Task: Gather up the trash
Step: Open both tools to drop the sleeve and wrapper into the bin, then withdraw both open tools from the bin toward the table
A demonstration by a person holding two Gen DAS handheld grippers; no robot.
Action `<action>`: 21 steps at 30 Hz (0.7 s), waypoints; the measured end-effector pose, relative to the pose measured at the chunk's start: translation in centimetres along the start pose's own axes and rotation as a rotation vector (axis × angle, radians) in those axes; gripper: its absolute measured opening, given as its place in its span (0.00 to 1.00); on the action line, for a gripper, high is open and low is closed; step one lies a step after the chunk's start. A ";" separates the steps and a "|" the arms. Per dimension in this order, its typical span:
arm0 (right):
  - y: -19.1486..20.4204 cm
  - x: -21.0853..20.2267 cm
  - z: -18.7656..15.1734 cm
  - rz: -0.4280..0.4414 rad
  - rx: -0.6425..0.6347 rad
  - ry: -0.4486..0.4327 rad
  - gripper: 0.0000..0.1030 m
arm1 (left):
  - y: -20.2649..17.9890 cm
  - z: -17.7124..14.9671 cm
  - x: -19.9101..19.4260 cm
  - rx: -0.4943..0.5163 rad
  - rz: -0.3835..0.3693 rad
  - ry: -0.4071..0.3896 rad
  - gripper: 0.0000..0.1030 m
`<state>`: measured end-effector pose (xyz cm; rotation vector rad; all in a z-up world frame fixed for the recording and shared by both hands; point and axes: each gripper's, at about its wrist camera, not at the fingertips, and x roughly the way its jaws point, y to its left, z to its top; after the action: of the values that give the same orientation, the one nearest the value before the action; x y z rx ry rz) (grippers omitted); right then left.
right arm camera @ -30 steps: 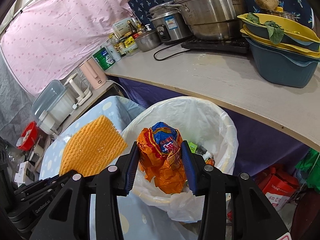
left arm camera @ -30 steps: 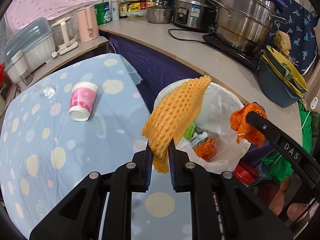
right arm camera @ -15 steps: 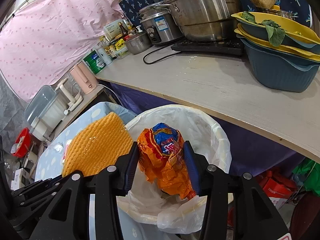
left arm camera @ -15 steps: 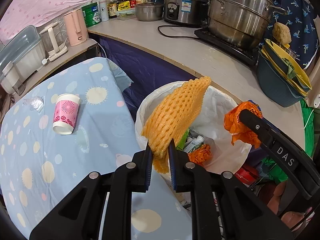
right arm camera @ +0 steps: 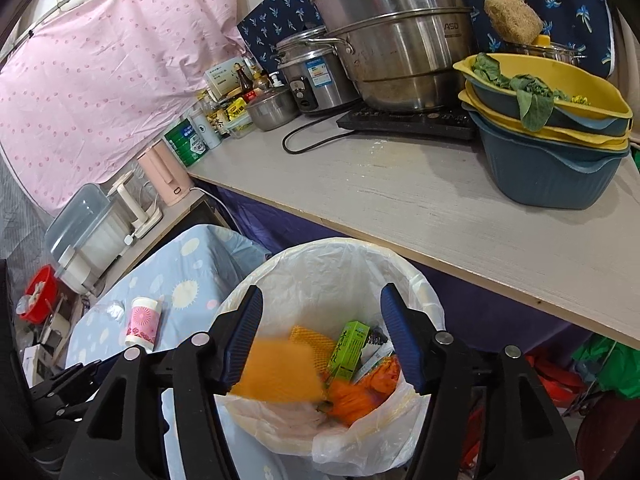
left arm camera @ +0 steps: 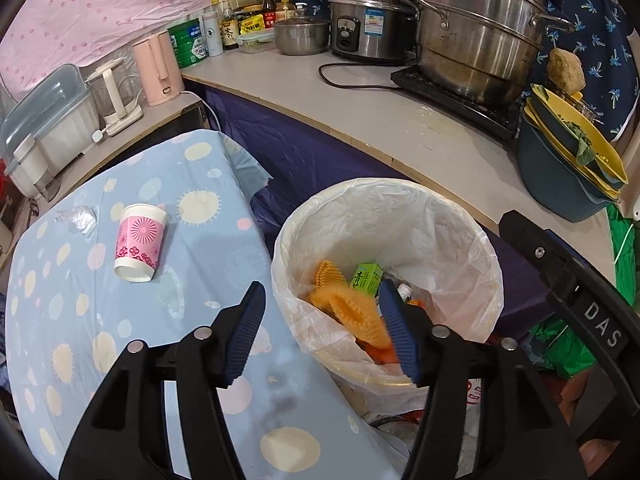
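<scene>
A trash bin lined with a white bag [left arm camera: 440, 216] [right arm camera: 336, 256] stands beside the table. Inside lie an orange foam net [left arm camera: 352, 312] [right arm camera: 280, 372], an orange snack wrapper [right arm camera: 352, 400] and a green carton [left arm camera: 366, 278] [right arm camera: 348, 348]. My left gripper [left arm camera: 324, 332] is open and empty over the bin's near rim. My right gripper [right arm camera: 324, 336] is open and empty above the bin. A pink paper cup [left arm camera: 138, 242] [right arm camera: 140, 324] lies on its side on the blue tablecloth [left arm camera: 100, 320], next to a crumpled clear wrapper [left arm camera: 78, 218].
A grey counter [left arm camera: 400, 120] behind the bin holds steel pots [left arm camera: 476, 40], a rice cooker [left arm camera: 368, 32], stacked blue and yellow basins [left arm camera: 568, 168], a pink kettle [left arm camera: 154, 68] and bottles. Red and green bags [right arm camera: 600, 364] lie on the floor at right.
Both grippers have opened. The orange foam net has dropped from the left gripper and the orange wrapper from the right gripper into the bin.
</scene>
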<state>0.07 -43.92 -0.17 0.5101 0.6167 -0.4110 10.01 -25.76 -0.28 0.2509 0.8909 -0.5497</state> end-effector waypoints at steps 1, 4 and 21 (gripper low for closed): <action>0.0 -0.1 0.0 0.000 0.001 -0.001 0.61 | 0.1 0.0 -0.2 -0.001 0.000 -0.002 0.56; 0.3 -0.6 0.1 0.002 0.002 -0.001 0.62 | 0.4 0.1 -0.7 -0.007 0.009 -0.013 0.61; 5.6 -1.3 -1.2 0.036 -0.074 0.002 0.63 | 5.9 -0.3 -3.2 -0.097 0.039 -0.057 0.67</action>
<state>1.37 -38.51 1.58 0.4504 0.6212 -0.3527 11.45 -19.61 2.04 0.1633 0.8538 -0.4739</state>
